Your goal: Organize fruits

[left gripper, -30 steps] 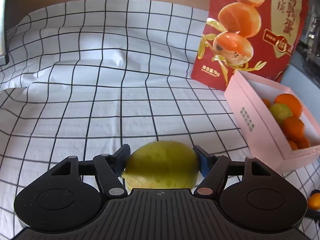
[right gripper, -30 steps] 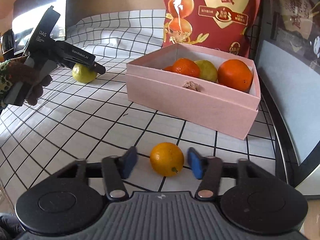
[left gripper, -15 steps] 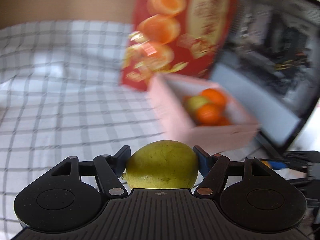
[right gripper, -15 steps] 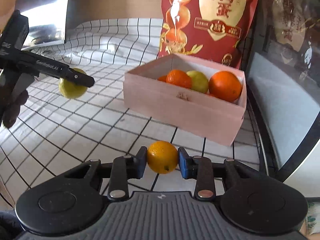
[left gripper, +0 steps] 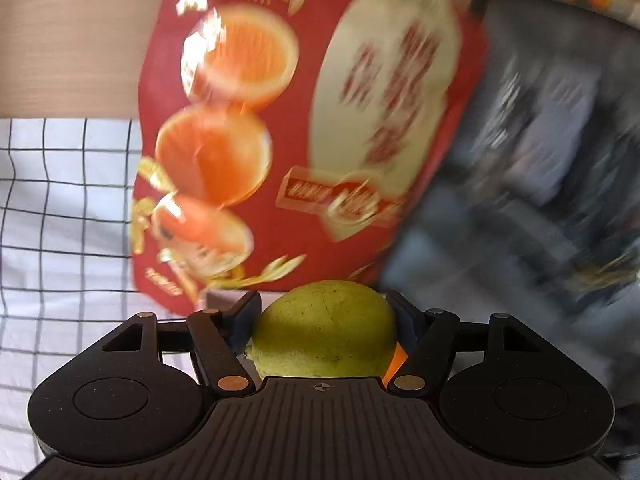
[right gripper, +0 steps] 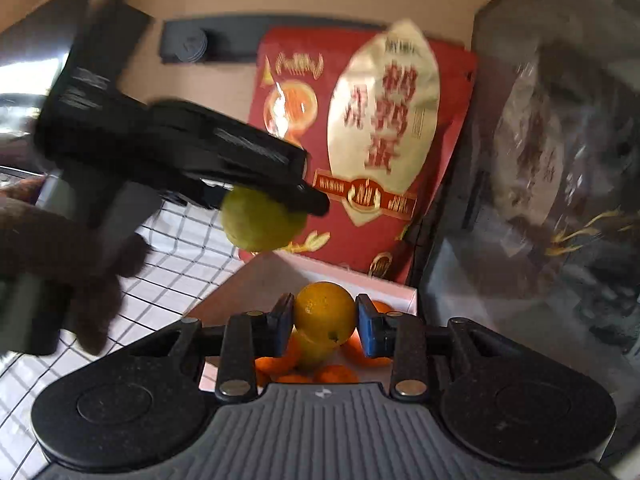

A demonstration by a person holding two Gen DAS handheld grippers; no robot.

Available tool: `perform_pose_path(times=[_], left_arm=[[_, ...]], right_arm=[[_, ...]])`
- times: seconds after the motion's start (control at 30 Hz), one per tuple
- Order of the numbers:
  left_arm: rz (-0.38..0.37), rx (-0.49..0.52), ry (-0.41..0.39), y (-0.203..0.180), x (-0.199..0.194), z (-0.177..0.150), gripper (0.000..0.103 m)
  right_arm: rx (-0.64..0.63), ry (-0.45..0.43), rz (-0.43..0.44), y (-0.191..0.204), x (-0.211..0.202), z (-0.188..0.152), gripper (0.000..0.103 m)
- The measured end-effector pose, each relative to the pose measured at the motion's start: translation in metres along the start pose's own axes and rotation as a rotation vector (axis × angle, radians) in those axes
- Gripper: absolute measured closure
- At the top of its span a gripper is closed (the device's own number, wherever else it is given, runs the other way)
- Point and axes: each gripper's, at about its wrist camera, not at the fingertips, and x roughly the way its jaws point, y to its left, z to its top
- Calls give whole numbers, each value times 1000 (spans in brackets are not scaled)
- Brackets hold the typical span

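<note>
My left gripper (left gripper: 324, 320) is shut on a yellow-green lemon (left gripper: 324, 330) and holds it in the air in front of the red bag. The same lemon (right gripper: 262, 222) and left gripper (right gripper: 280, 196) show in the right wrist view, above the far left of the pink box (right gripper: 256, 280). My right gripper (right gripper: 325, 318) is shut on a small orange (right gripper: 325, 310) and holds it above the box. Several oranges (right gripper: 334, 374) and a yellow-green fruit (right gripper: 314, 350) lie in the box below it.
A red snack bag (left gripper: 304, 136) stands upright behind the box; it also shows in the right wrist view (right gripper: 360, 152). A black-and-white checked cloth (left gripper: 60, 220) covers the table. A dark glass panel (right gripper: 540, 200) stands at the right.
Both grippers rose and moved toward the box with their fruit. The right one, shut on the orange half a second ago, now hangs over the box. The left lemon is near the bag.
</note>
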Motion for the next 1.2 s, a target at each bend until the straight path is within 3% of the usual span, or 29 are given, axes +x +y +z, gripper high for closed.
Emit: perform_pose_path(times=[0.1,0.2,0.3,0.37,0.43,0.5,0.57,0.63,0.77,0.93,1.07,1.2], left_arm=[[72,74,78,1,29,-10,29],[87,87,142,6,43,-19,29],[84,61,128,11,40,-20,28],[64,42,77,16,29,-16,35],[62,58,-31,14,0,-8,37],[57,66,-140,13,-35,-2,37],[51,52,-191,7,-68,-8,37],[47,56,-166,-1,-96,-27,37],[98,113,-105,-13,-134,-97,37],[212,46,-28,-11,-142,-160,37],[321,64,-1,-12,-129,-174,37],[323,42,41,-9,-116,-176,36]], right_arm=[[37,62,2,-1,32,-3,71],[75,121,28,-2,56,-13,71],[100,113,69,-2,66,-15,68],[107,118,68,-2,66,-13,57],[109,112,70,-4,65,-11,44],[125,95,88,-8,56,-11,40],[139,72,87,-13,46,-10,36],[147,61,95,-15,31,-9,30],[173,51,128,-17,-9,-23,22],[130,104,96,2,-29,-52,17],[93,200,59,18,-14,-76,17],[127,230,81,19,7,-83,17]])
